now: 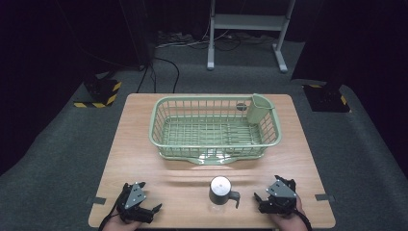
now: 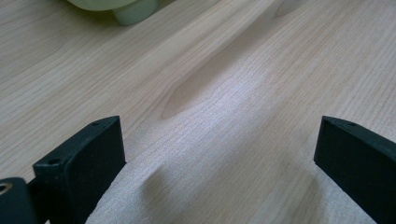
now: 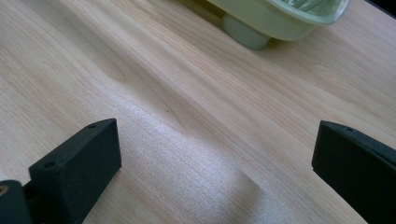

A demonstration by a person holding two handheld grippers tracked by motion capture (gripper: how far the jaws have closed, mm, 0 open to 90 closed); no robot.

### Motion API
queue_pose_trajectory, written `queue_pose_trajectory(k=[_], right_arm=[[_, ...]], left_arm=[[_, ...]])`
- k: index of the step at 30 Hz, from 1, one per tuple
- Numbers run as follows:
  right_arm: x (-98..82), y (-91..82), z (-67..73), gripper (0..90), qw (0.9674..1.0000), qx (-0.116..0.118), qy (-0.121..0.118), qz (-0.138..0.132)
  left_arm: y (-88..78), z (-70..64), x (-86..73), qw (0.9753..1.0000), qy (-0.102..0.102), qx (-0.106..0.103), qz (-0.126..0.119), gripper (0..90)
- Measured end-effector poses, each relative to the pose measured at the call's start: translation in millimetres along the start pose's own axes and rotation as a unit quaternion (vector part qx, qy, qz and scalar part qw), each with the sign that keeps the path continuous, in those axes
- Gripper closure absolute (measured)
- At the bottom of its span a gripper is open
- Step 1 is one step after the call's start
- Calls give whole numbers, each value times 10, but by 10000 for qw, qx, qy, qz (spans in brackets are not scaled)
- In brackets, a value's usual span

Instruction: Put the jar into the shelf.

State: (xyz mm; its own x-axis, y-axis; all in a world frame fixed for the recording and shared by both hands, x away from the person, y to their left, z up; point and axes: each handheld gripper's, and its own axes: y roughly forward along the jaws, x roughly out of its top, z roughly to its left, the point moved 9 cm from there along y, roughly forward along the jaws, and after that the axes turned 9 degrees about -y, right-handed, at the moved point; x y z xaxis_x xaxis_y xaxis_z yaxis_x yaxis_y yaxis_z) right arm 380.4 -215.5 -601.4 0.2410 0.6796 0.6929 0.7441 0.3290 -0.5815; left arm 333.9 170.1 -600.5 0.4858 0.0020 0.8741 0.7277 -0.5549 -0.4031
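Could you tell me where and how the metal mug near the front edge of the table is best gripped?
Probably by its handle, which juts toward the right gripper. The mug stands upright, so coming in level from the right with those open jaws looks easiest.

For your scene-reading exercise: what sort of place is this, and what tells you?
Probably a recording lab, not a kitchen: dark curtains, a lone wooden table on grey carpet, hazard-striped stand bases, and floor cables.

Mug (image 1: 221, 190) stands btw left claw (image 1: 153, 210) and right claw (image 1: 259, 198), blocking a straight pass across. Bare counter (image 1: 139, 154) ahead of both claws up to basket (image 1: 215, 126), which blocks the far half.
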Motion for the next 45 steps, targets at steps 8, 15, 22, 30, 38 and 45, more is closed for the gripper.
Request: queue_pose_trajectory(k=[8, 15, 22, 30, 38, 45], right_arm=[[4, -11, -17, 5, 9999, 4, 78, -66], [54, -64, -45, 3, 9994, -105, 158, -284], [184, -163, -71, 2, 9987, -90, 196, -465], [359, -284, -97, 2, 9972, -89, 307, -681], [500, -390, -116, 3, 9961, -95, 279, -835], [617, -478, -126, 4, 9948, -118, 275, -974]], left_arm=[[0, -8, 3, 10000, -26, -29, -16, 22], [-3, -6, 4, 10000, -35, -42, -7, 22], [-10, -9, 9, 10000, -34, -50, -48, 22], [-11, -12, 8, 10000, -30, -66, -43, 21], [-13, -11, 7, 9999, -47, -88, -21, 21], [-15, -17, 6, 9999, -34, -104, -27, 21]])
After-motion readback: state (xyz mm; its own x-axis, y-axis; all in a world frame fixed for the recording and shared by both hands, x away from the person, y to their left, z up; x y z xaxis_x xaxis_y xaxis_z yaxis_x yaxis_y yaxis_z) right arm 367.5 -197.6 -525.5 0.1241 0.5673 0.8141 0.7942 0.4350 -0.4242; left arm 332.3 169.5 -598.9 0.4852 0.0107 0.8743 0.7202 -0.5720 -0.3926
